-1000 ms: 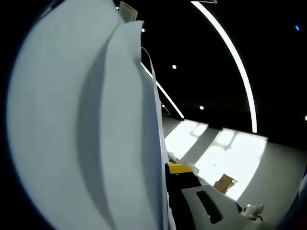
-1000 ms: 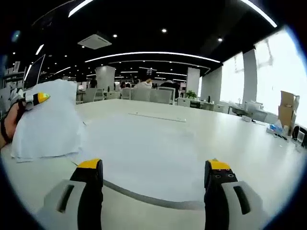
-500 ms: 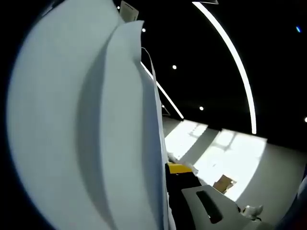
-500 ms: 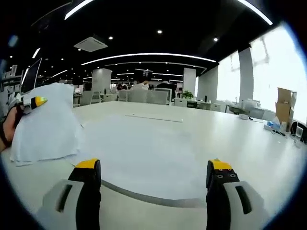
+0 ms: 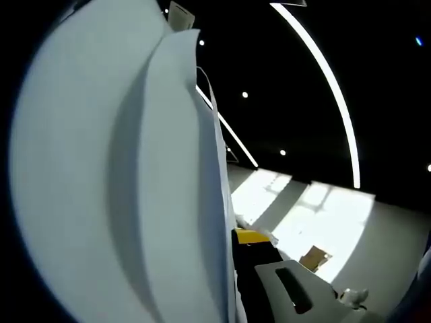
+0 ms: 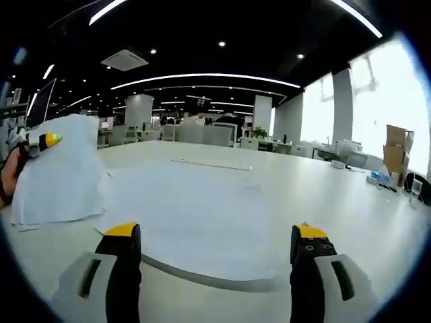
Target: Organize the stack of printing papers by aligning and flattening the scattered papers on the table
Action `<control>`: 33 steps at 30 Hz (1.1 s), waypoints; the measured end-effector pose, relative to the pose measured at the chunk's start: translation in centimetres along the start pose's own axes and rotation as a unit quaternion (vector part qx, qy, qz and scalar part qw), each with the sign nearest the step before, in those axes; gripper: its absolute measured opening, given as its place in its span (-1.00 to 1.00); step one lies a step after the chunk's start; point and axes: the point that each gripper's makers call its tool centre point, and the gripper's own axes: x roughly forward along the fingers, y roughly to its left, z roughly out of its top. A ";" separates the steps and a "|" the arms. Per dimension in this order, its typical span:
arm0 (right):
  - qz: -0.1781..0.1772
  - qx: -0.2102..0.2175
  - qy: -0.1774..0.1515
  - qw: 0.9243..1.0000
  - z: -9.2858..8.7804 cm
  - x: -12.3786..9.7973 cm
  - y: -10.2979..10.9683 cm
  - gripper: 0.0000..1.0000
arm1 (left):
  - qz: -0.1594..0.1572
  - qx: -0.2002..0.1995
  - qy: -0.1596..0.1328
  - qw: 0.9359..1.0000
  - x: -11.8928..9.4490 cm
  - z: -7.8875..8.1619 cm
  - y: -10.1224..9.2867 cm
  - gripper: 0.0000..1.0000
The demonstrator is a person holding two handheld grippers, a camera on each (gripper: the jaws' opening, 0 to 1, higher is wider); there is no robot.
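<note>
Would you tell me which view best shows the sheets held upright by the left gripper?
The right gripper view: the held sheets stand whole on the table, pinched by the left gripper. The left gripper view has them close, cropped.

Right gripper view: table (image 6: 350,222) spans the lower half. Flat sheet of paper (image 6: 195,215) lies on it at centre, just ahead of the right gripper (image 6: 214,259), whose jaws stand apart at 7 and 5 o'clock, the sheet's near edge between them. At 9 o'clock the left gripper (image 6: 42,141) pinches a stack of papers (image 6: 57,171) — stack upright, lower edge on the table, left of the flat sheet. Cardboard box (image 6: 399,145) at 3 o'clock, beyond the table. Office chairs (image 6: 209,134) behind the table's far edge at 12 o'clock.

Left gripper view: stack of papers (image 5: 114,175) pressed close to the lens from 9 o'clock to centre — one jaw just right of it, at 5 o'clock.
</note>
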 end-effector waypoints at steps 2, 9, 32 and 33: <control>0.000 0.000 0.000 1.000 0.0 0.0 0.0 0.75 | 0.000 0.000 0.000 1.000 0.0 0.0 0.1 -0.87; 0.005 0.003 -0.003 1.000 0.1 0.1 0.0 0.77 | 0.000 0.002 0.000 1.000 0.0 0.0 0.0 -0.87; -0.001 -0.011 0.004 1.000 -0.1 0.4 -0.1 0.79 | 0.000 0.002 0.002 1.000 0.1 -0.1 -0.1 -0.87; -0.001 -0.011 0.004 1.000 -0.1 0.3 0.0 0.79 | 0.000 0.002 0.002 1.000 0.1 -0.1 -0.1 -0.87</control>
